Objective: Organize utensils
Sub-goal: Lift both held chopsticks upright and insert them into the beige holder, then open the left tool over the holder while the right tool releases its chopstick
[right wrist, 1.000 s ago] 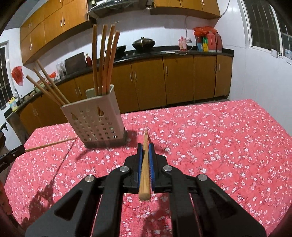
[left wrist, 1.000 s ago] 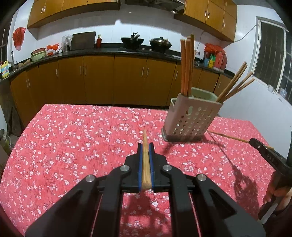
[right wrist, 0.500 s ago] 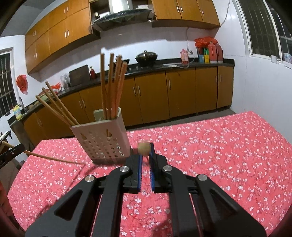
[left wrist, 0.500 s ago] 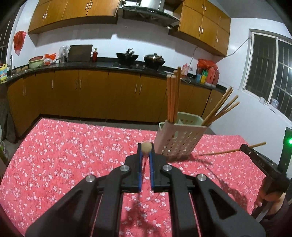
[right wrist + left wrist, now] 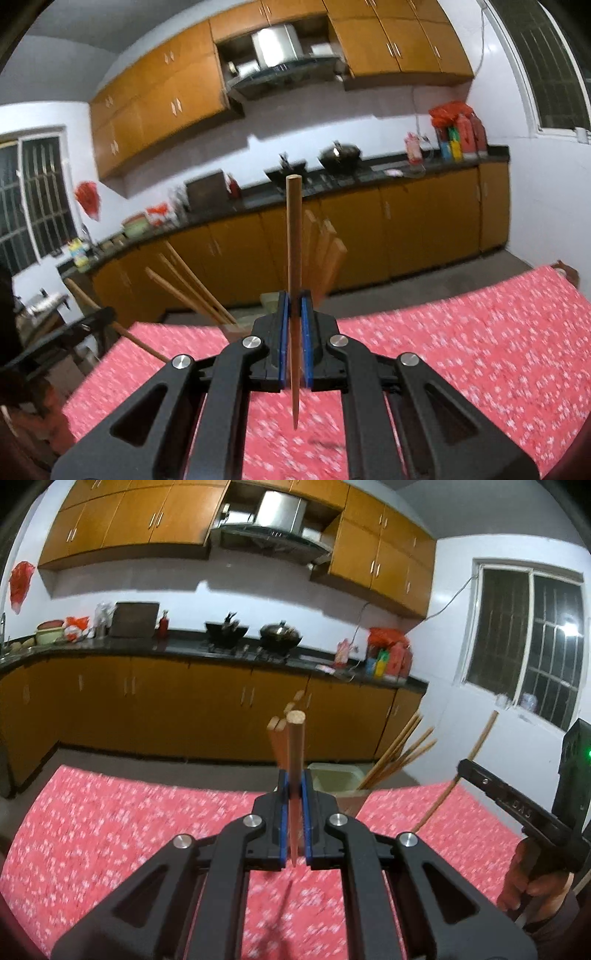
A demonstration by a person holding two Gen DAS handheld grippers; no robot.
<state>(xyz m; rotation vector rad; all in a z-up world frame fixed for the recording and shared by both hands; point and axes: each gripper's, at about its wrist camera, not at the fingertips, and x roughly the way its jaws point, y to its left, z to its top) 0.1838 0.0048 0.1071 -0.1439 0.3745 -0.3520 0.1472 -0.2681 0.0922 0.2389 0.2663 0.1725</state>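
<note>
My left gripper (image 5: 294, 779) is shut on a wooden chopstick (image 5: 295, 746) that stands nearly upright between the blue pads, thick end up. My right gripper (image 5: 294, 299) is shut on another wooden chopstick (image 5: 294, 240), also upright. The perforated utensil holder (image 5: 334, 781) sits on the red floral table just beyond the left gripper's jaws, mostly hidden behind them, with several chopsticks (image 5: 402, 749) leaning out. In the right wrist view only its rim (image 5: 269, 299) and leaning chopsticks (image 5: 192, 288) show. The right gripper (image 5: 465, 766) appears at the left view's right edge with its chopstick (image 5: 480, 738).
The table carries a red floral cloth (image 5: 129, 823). Brown kitchen cabinets (image 5: 147, 701) and a dark counter with woks (image 5: 280, 633) run along the far wall. A window (image 5: 528, 642) is at the right. A hand (image 5: 532, 878) holds the right gripper's handle.
Both grippers have risen and tipped up, so more wall and upper cabinets show. Each held chopstick swung from lying along the fingers to standing upright. The holder dropped behind the jaws.
</note>
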